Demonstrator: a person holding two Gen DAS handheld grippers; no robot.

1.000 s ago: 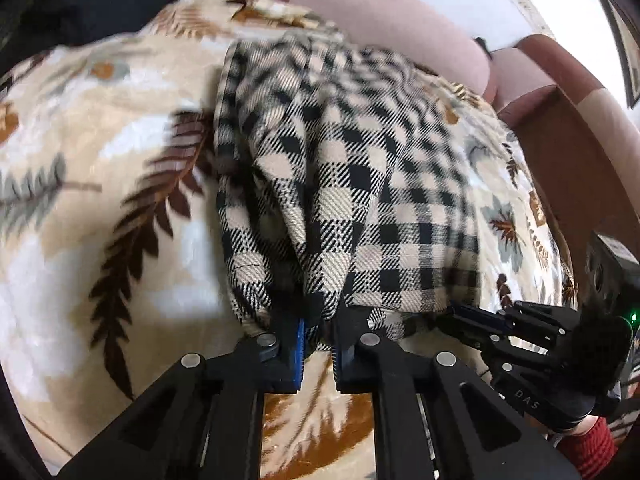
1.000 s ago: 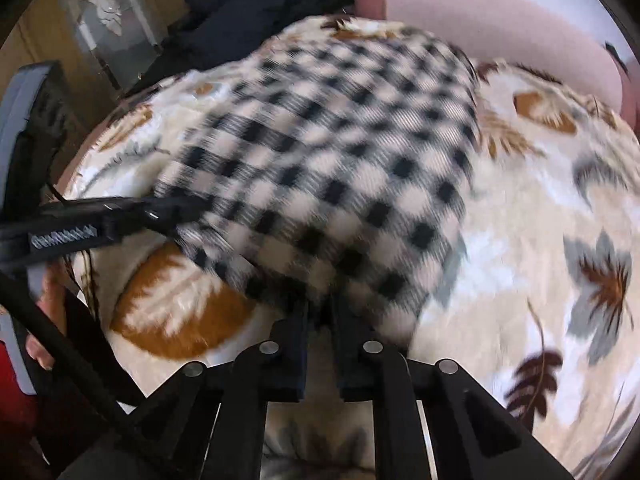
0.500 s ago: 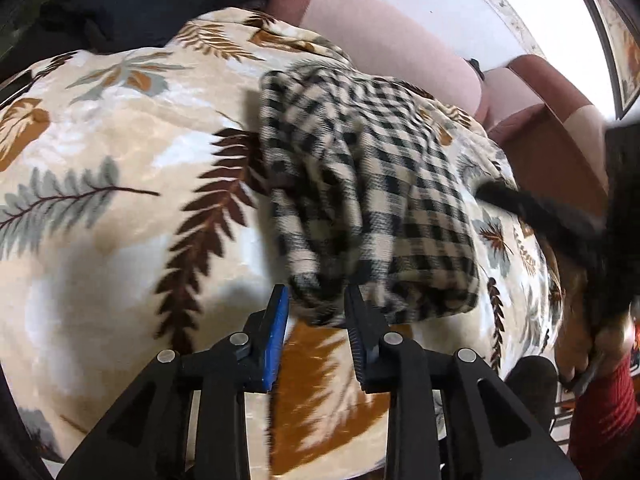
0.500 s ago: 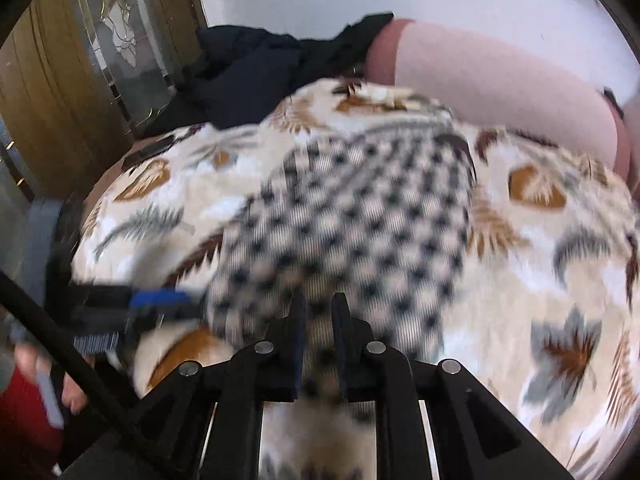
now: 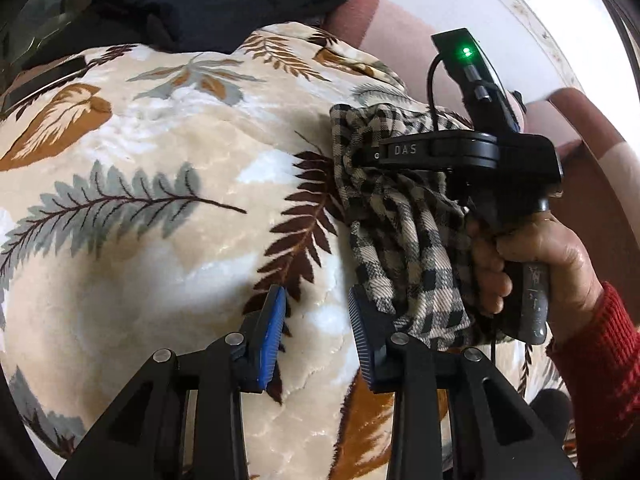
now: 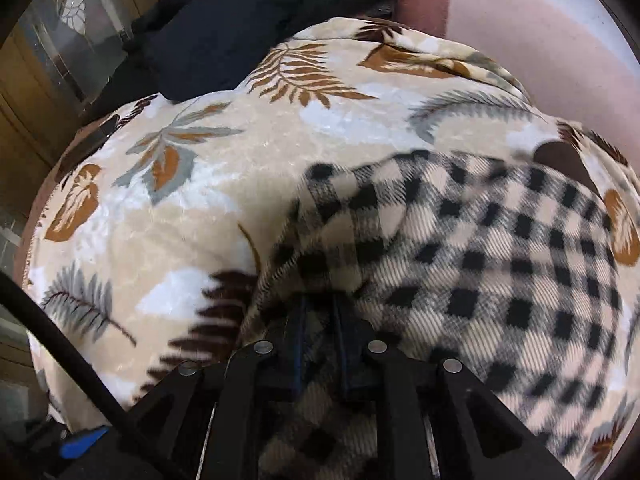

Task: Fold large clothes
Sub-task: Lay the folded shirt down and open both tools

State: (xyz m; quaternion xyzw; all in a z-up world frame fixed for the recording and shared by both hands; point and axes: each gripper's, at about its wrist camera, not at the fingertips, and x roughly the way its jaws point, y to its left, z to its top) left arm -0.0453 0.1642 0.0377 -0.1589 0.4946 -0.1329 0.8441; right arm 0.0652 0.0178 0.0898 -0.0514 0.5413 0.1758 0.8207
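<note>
Checked garment [image 6: 472,248]: bunched on leaf-print blanket [image 5: 152,208], one fold clamped between the closed fingers of the right gripper [image 6: 318,320]. Left gripper [image 5: 316,316]: jaws spread, holding nothing, garment just beside its right finger. Right hand [image 5: 536,264]: wrapped around its gripper's handle, red sleeve at wrist.

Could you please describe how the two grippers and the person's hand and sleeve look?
Both grippers are black plastic. The left gripper has blue ribbed pads and silver screws. The right gripper has white "DAS" lettering, a module with a green light, a thin black cable and a grey handle. The right hand wears a red knitted sleeve.
</note>
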